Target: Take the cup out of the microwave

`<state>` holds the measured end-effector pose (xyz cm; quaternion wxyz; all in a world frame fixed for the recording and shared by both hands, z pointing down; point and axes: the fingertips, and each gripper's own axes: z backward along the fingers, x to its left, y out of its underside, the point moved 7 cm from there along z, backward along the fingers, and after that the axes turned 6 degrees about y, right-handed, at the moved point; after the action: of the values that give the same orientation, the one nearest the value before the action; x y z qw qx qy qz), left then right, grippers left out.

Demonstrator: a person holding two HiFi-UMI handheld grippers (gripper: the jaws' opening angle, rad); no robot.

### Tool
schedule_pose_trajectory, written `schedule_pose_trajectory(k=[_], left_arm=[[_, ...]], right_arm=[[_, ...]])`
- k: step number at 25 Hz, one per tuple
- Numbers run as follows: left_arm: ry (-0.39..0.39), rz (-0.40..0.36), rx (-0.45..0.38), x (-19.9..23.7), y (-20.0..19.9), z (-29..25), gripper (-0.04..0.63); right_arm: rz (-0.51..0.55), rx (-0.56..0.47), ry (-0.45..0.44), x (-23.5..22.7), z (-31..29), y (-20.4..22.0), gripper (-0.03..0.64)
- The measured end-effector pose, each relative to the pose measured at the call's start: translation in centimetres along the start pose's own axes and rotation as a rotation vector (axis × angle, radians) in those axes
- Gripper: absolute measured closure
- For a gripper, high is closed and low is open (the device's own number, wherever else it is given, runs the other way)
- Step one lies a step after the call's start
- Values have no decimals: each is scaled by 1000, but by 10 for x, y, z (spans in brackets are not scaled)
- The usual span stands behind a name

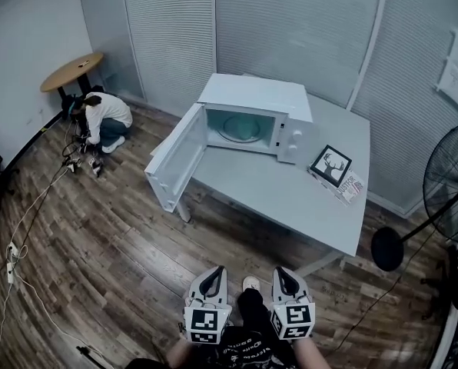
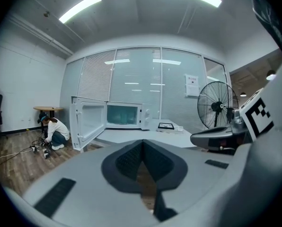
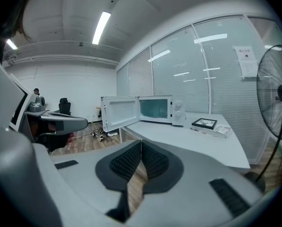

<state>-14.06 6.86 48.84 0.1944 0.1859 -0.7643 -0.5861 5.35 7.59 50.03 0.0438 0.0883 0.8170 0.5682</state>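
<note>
Holding both low over the wood floor (image 1: 121, 267), well apart from the surface (image 1: 290, 198): my left hand-held gripper (image 1: 212, 274), jaws closed pad to pad with nothing between them; my right hand-held gripper (image 1: 284, 274), likewise closed and empty. Ahead of me on the surface: white microwave (image 1: 256, 98), door (image 1: 175, 160) swung wide to the left; cup (image 1: 239, 128), seen only as a pale green round shape inside the cavity; framed picture (image 1: 330, 164) right of the microwave. Elsewhere: fan (image 1: 452, 179) at right, person (image 1: 104, 118) crouched at far left.
</note>
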Motion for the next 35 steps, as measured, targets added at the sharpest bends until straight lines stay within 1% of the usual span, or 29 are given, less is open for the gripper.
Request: schedule_pose_trajectory(k=[6,14,23,30,35], left_arm=[[-62,11,15,19,-6,-27,592],[-97,19,25,37,-20,-80,591],[-120,24,35,45,-37,-139,592],[-153,0,16,43,-53,-183,591],[-169,-1,25,41,-57,-212,592]], right_arm=[[1,8,-53,-9,-45,-9,612],[-3,11,-90,-34,-106,-30,612],[-14,-4,-113,-71,-161,-57,612],[-19,-27,-135,-104,-198,-71,612],[-24,-48,-162,-126,-221,-81,612]])
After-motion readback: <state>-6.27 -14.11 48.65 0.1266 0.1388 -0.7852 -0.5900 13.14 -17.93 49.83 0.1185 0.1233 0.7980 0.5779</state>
